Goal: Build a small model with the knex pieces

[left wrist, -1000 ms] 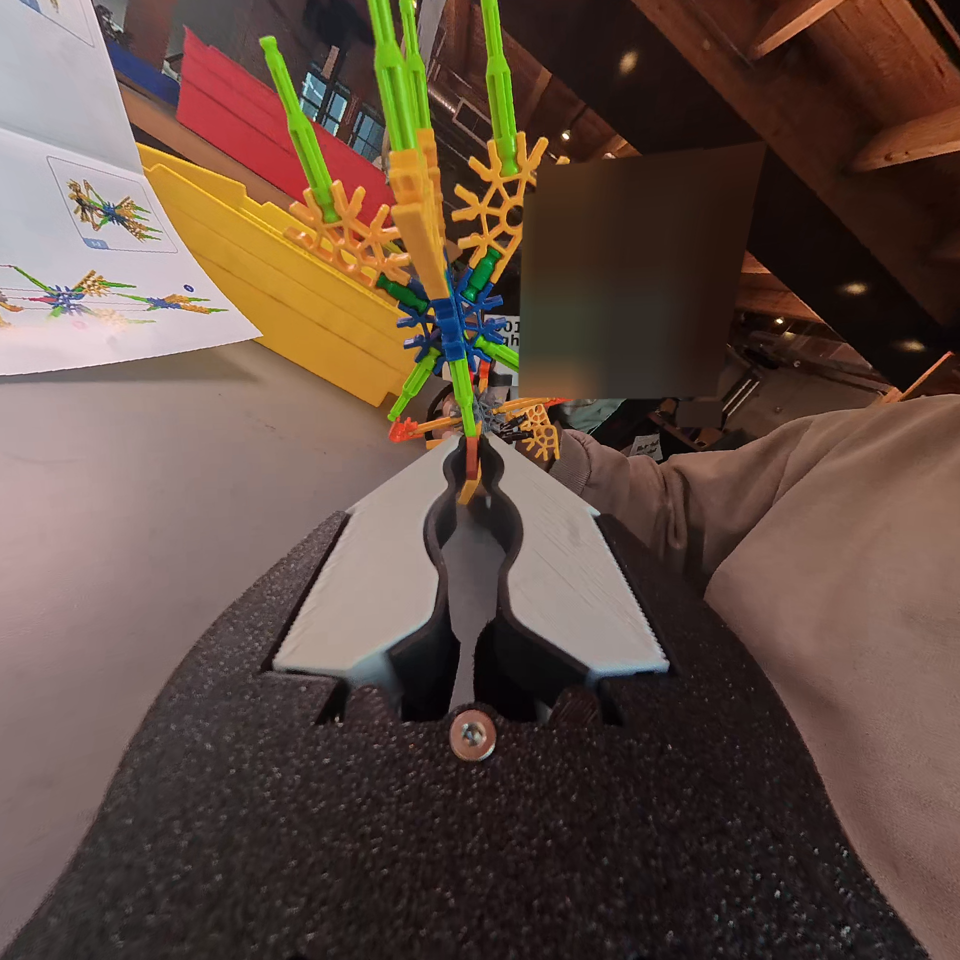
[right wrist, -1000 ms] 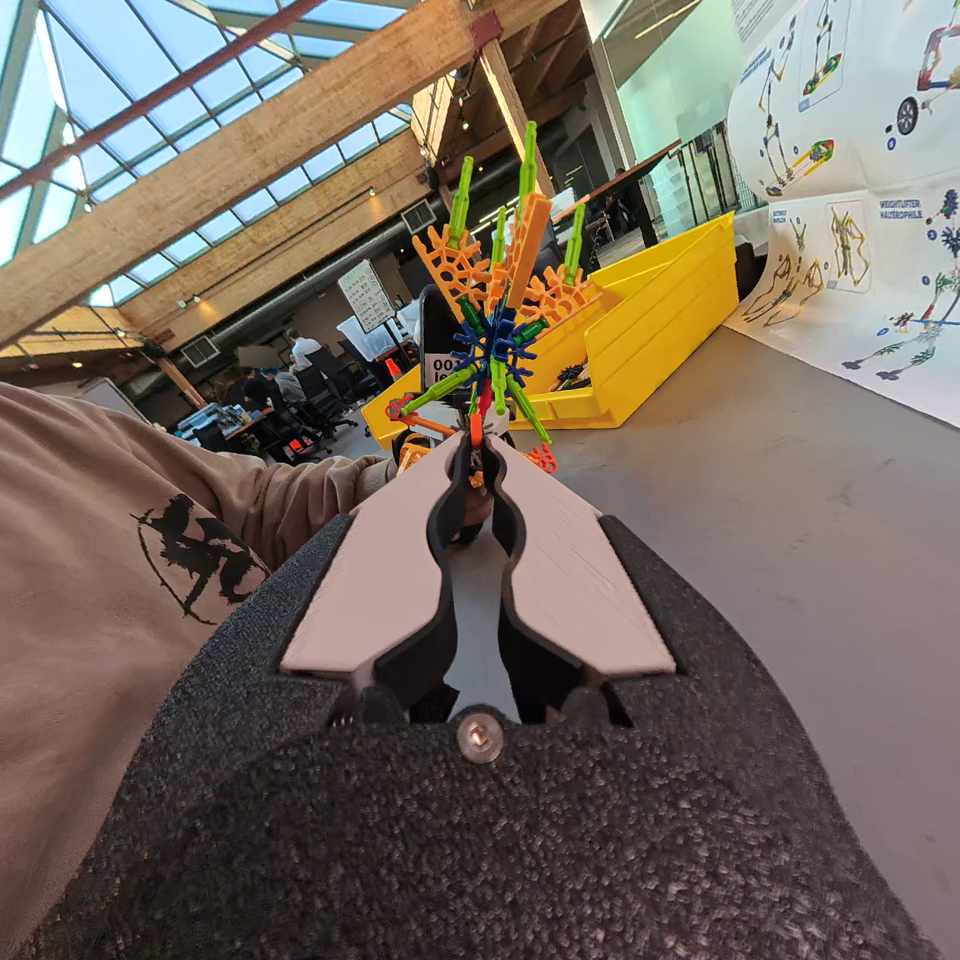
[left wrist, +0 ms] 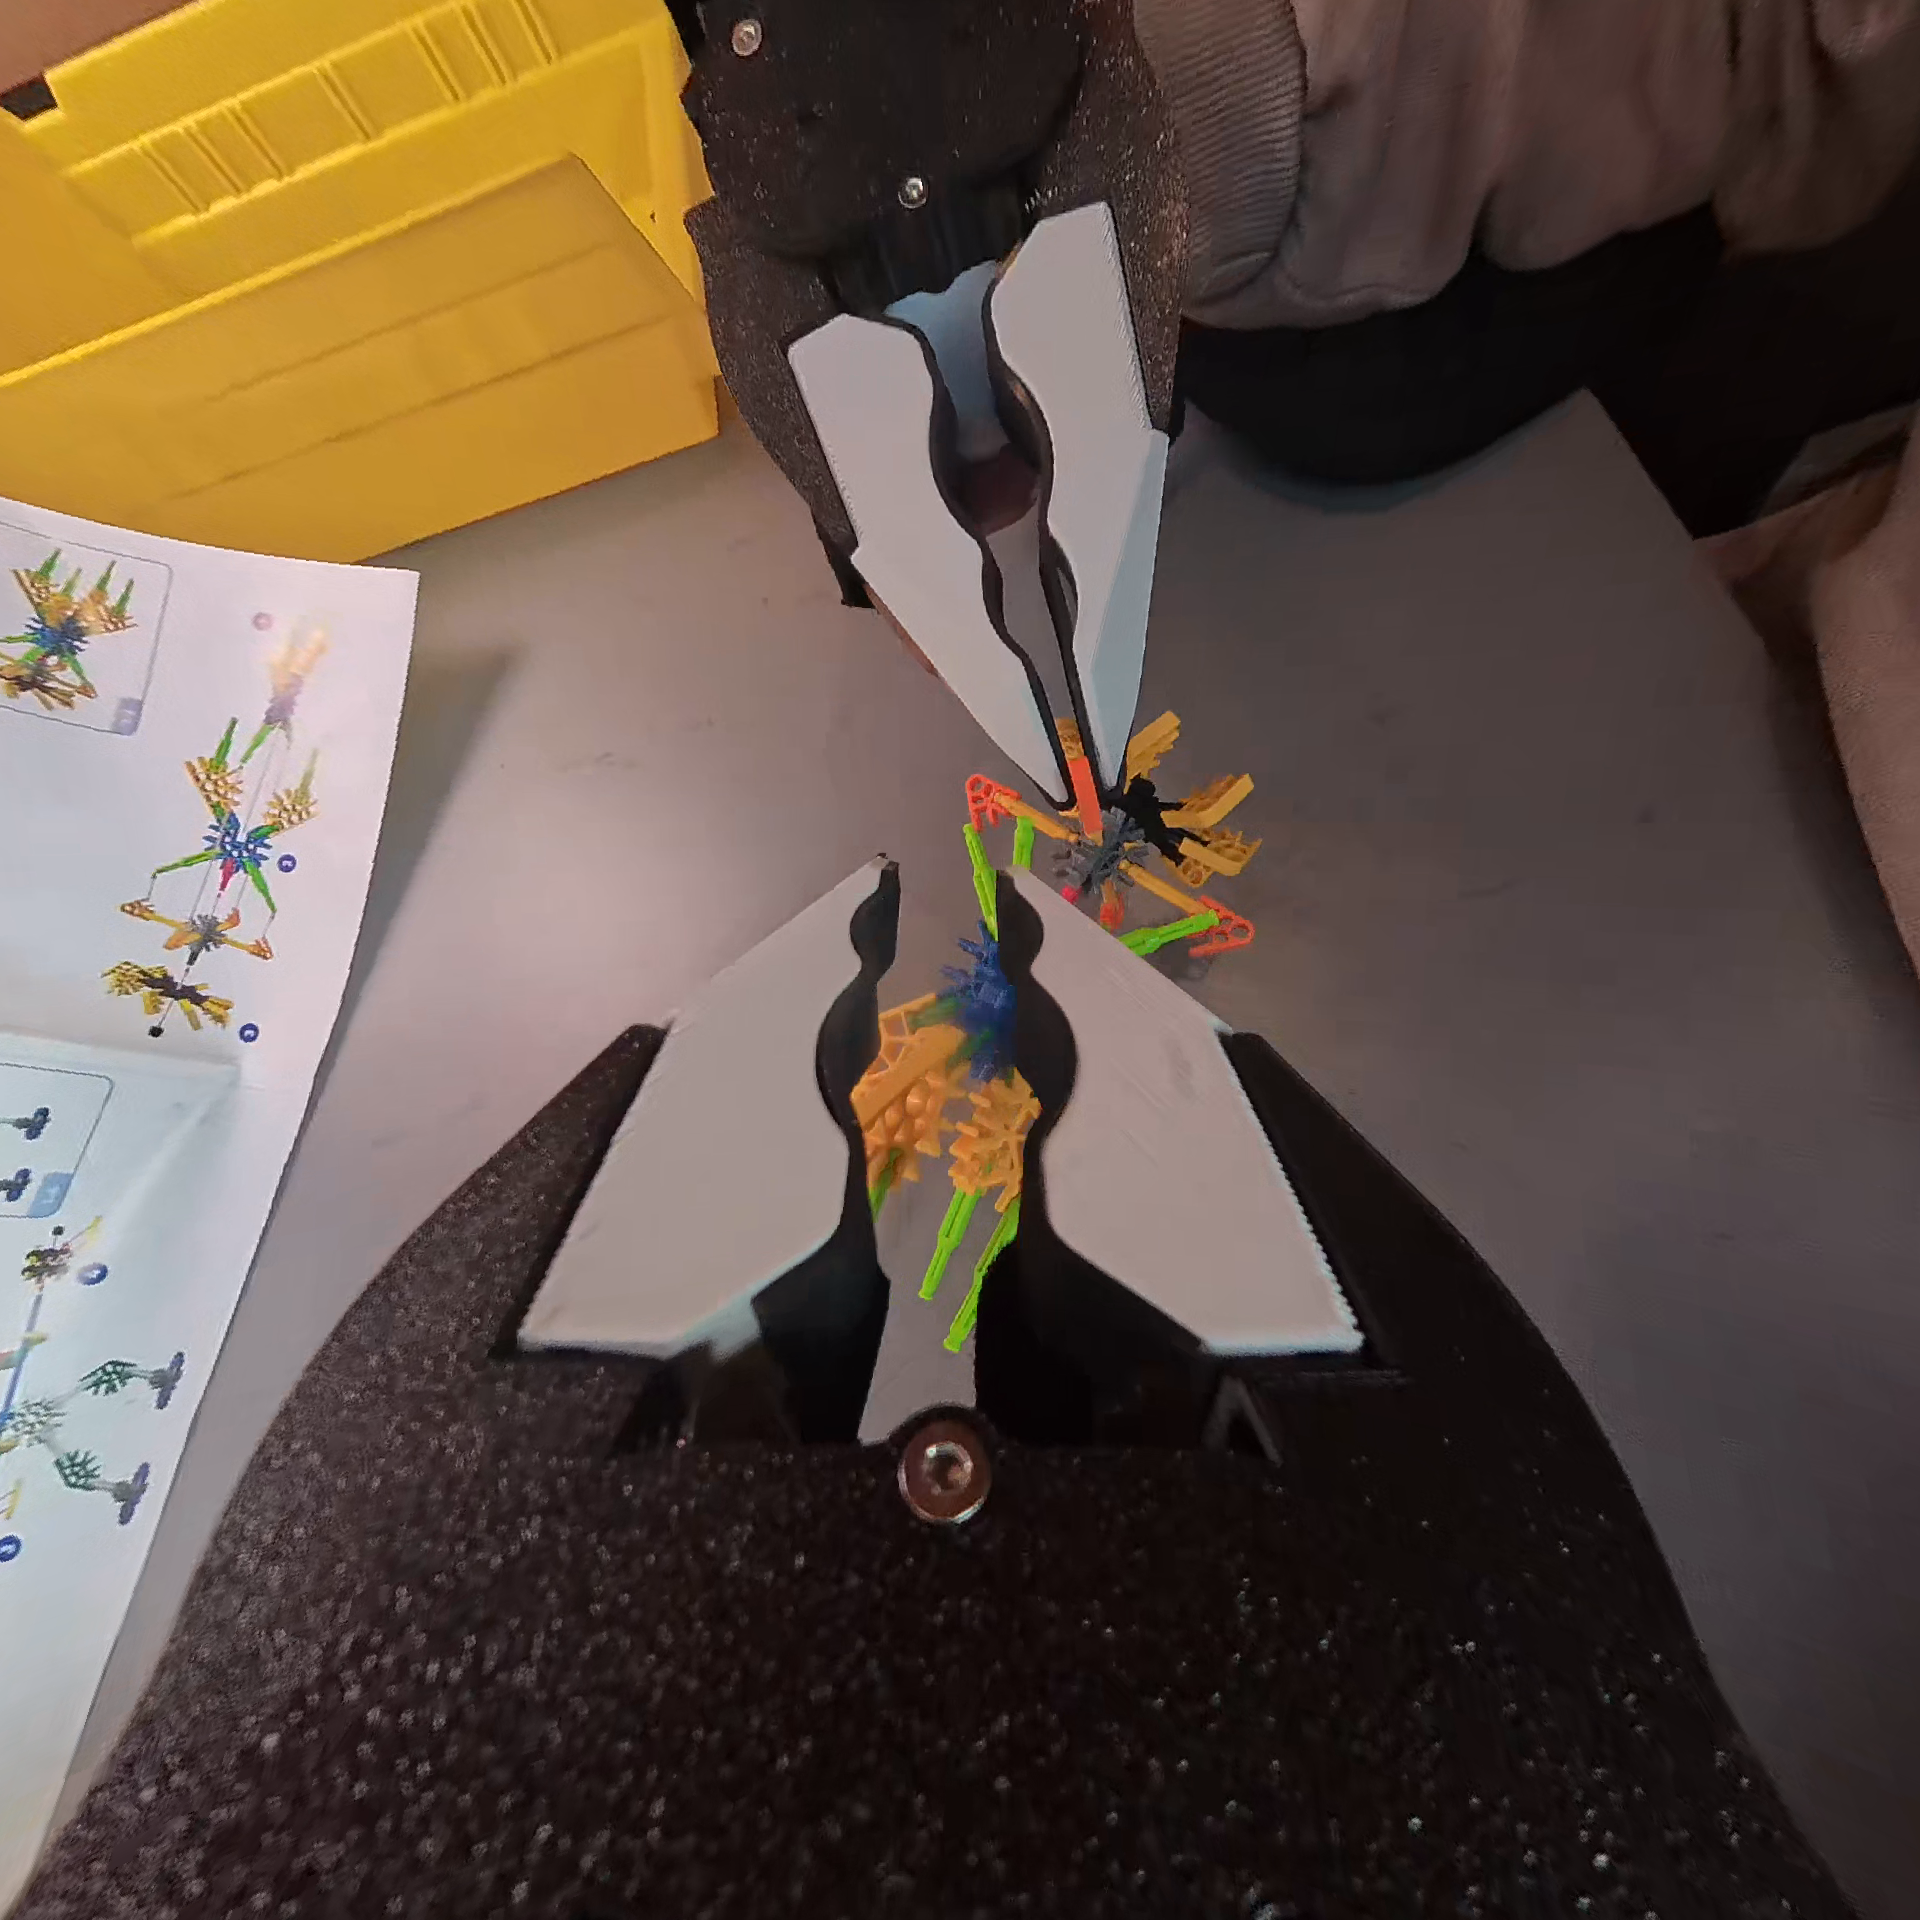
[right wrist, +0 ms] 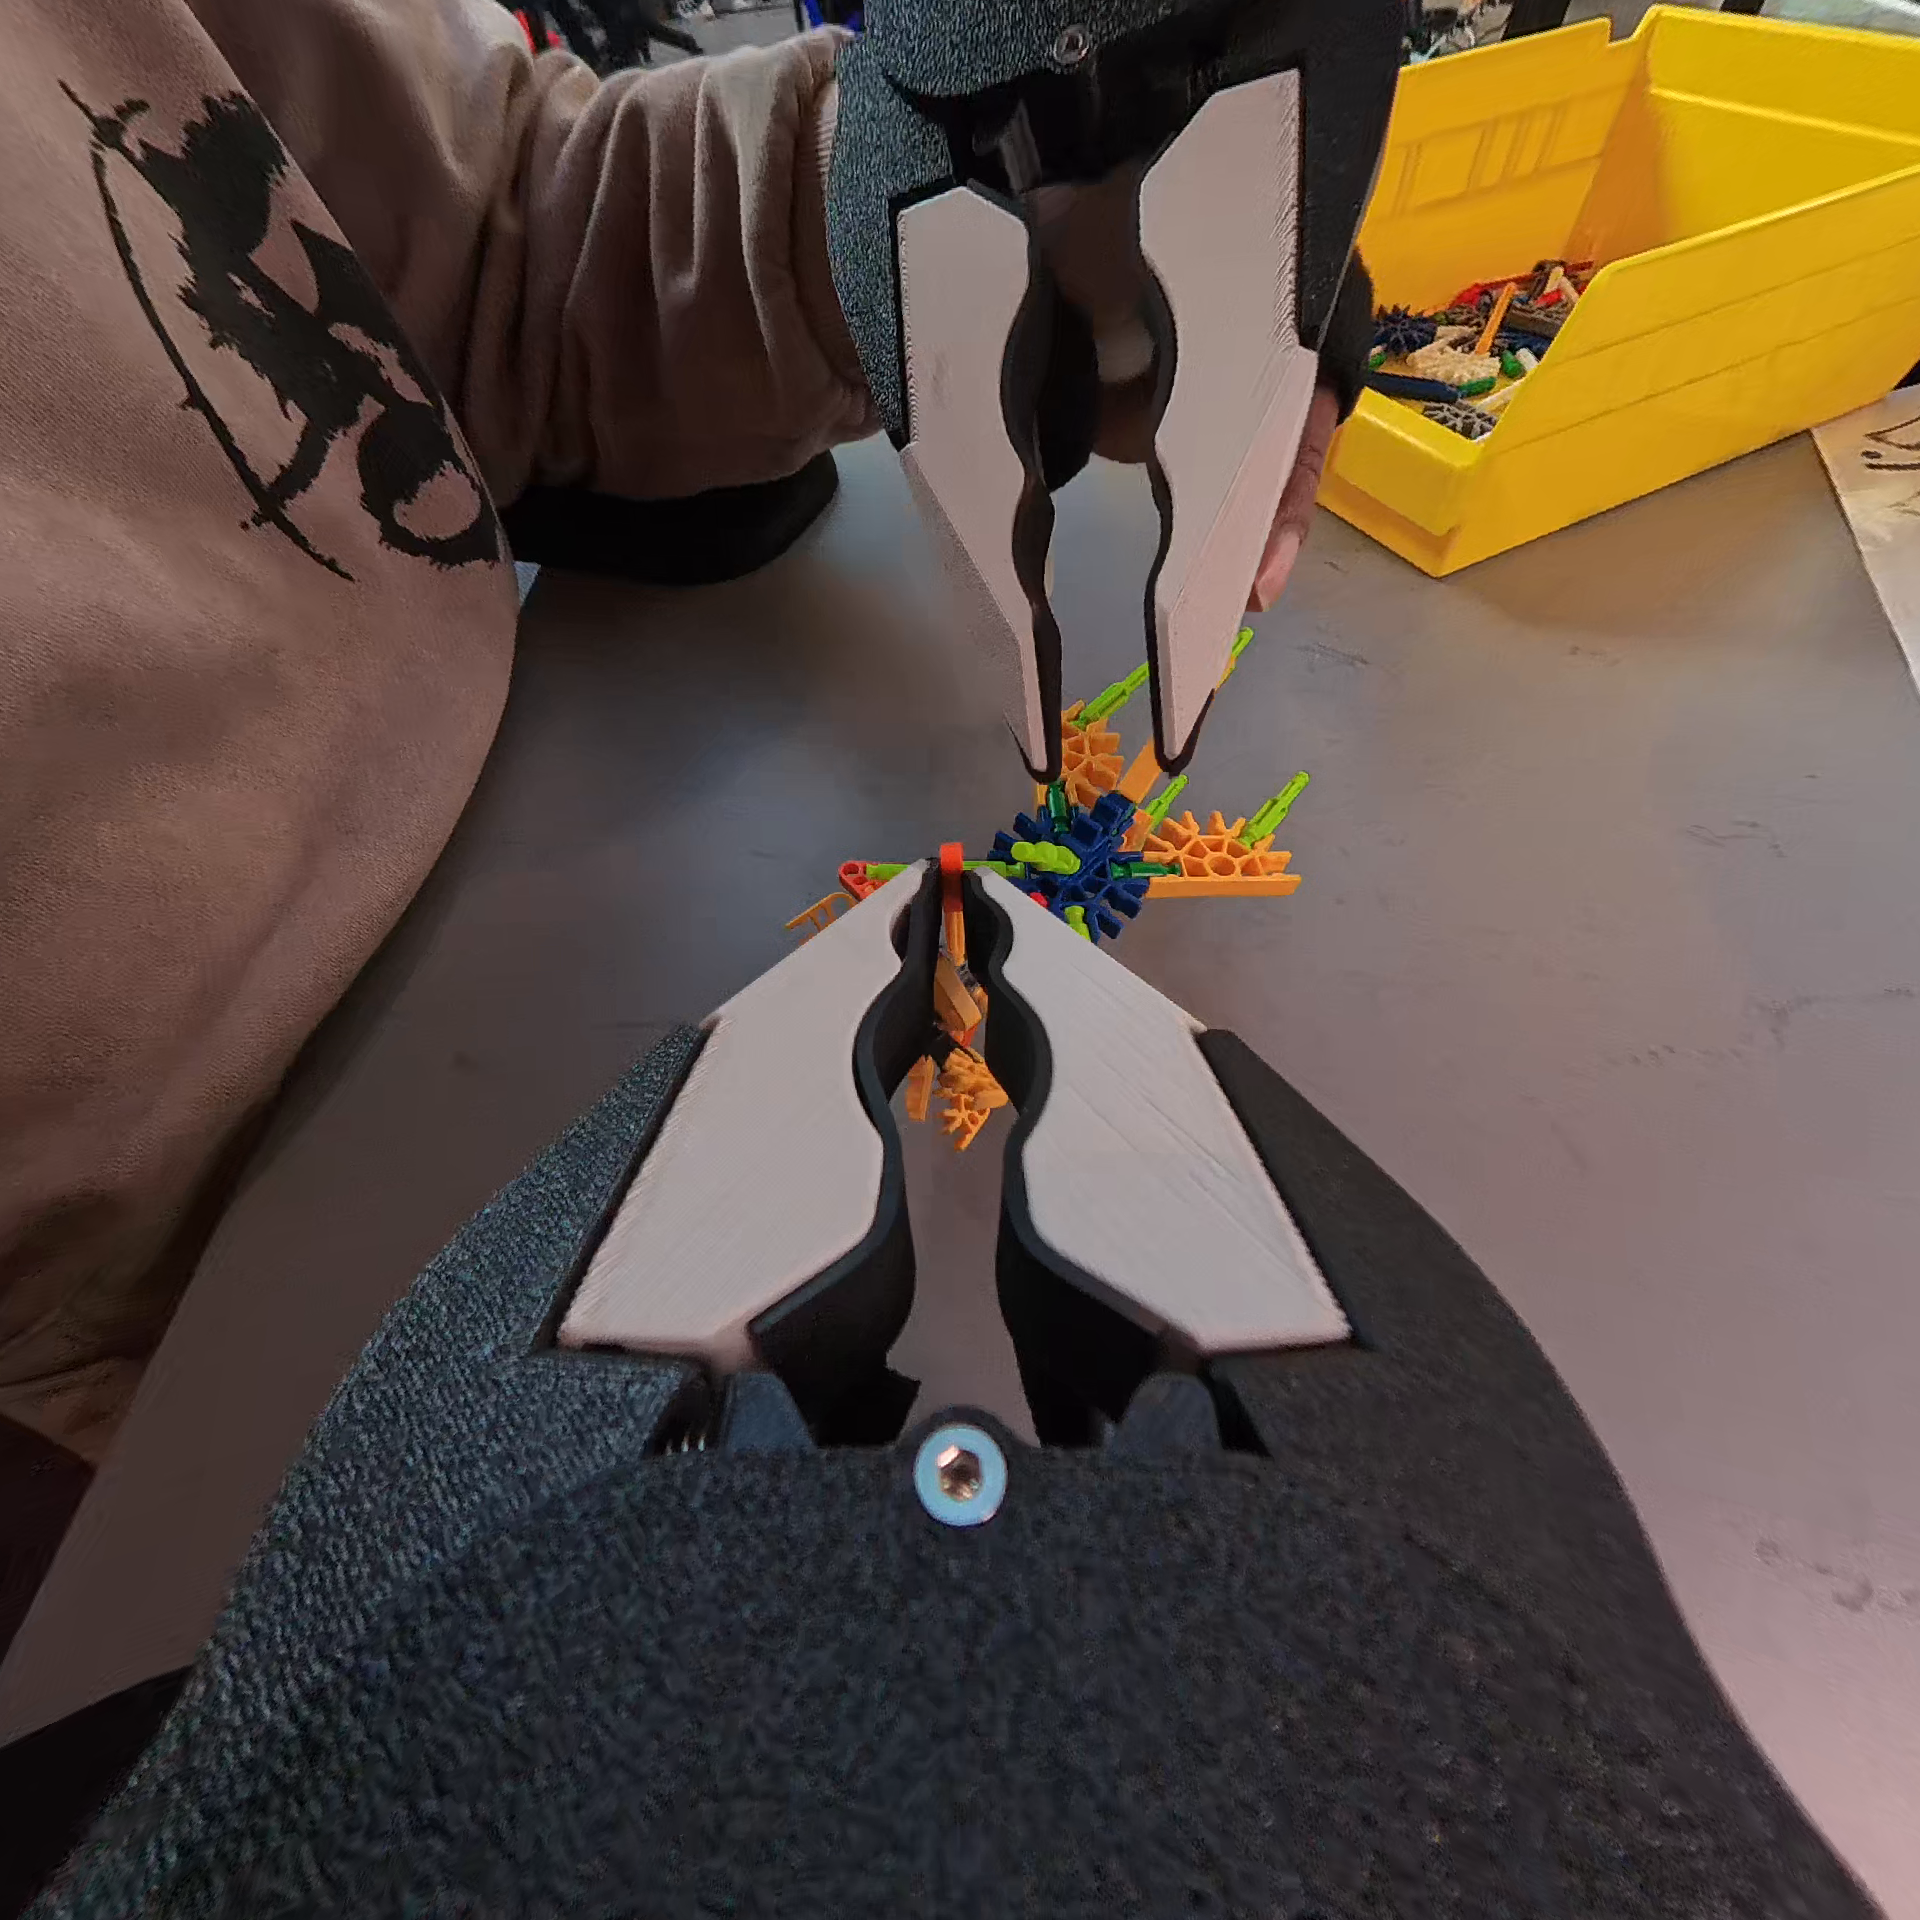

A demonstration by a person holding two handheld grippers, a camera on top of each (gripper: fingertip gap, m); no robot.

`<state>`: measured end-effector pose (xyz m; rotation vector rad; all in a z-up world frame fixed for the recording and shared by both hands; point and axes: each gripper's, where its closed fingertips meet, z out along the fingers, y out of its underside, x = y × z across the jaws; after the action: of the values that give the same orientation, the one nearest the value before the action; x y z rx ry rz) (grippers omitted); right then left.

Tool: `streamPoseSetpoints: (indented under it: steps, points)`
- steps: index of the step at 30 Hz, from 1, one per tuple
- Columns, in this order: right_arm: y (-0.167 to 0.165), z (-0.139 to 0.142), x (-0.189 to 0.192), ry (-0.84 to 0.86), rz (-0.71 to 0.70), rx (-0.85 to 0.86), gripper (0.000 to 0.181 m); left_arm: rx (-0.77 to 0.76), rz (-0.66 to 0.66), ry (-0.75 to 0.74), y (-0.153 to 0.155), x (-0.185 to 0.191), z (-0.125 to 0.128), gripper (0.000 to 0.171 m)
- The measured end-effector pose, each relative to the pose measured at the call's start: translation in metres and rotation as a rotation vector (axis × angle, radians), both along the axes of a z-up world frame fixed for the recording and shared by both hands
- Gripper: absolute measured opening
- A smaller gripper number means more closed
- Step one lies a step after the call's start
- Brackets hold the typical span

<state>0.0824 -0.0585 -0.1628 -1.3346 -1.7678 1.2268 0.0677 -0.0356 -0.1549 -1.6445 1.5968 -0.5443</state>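
right gripper (right wrist: 951, 883) jaws pinch toy model's (right wrist: 1091, 862) orange rod (right wrist: 951, 868) | left gripper (left wrist: 940, 873) jaws parted above model

Both my wrist cameras look steeply down at the grey table (left wrist: 1455, 727) from close up, facing each other — sharing the toy model (right wrist: 1091, 862) between them.

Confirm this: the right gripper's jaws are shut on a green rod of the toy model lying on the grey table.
Wrong colour. The right wrist view shows the right gripper shut on an orange rod of the toy model, which lies on the grey table.
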Motion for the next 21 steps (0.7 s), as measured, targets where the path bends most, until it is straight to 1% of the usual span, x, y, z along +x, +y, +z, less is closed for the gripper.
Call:
streamPoseSetpoints:
  steps: [2,5,7,8,10,13,16,19,21]
  points:
    - [0.003,-0.004,-0.001,-0.015,-0.011,0.040,0.001,-0.046,-0.053,0.105,-0.001,0.000,-0.009,0.023]
    - [0.004,-0.007,-0.001,-0.032,-0.017,0.110,0.001,-0.091,-0.164,0.263,-0.004,0.003,-0.023,0.021]
    - [0.007,-0.006,-0.001,-0.032,-0.040,0.145,0.001,-0.117,-0.200,0.372,-0.001,0.002,-0.035,0.014]
    - [0.010,-0.006,0.000,-0.034,-0.058,0.160,0.001,-0.144,-0.216,0.407,-0.001,0.002,-0.039,0.008]
    - [0.014,-0.008,0.001,-0.045,-0.086,0.164,0.001,-0.177,-0.208,0.416,0.000,0.004,-0.042,0.006]
    - [0.024,-0.008,0.004,-0.042,-0.154,0.152,0.001,-0.255,-0.105,0.354,0.005,0.007,-0.041,0.005]
    - [0.027,-0.008,0.005,-0.039,-0.178,0.122,0.001,-0.332,-0.015,0.295,0.003,0.008,-0.041,0.005]
    - [0.027,-0.007,0.002,-0.022,-0.177,0.117,0.001,-0.387,0.070,0.290,0.000,0.007,-0.041,0.004]
    - [0.027,-0.007,0.001,-0.016,-0.179,0.121,0.001,-0.432,0.103,0.289,-0.004,0.007,-0.042,0.004]
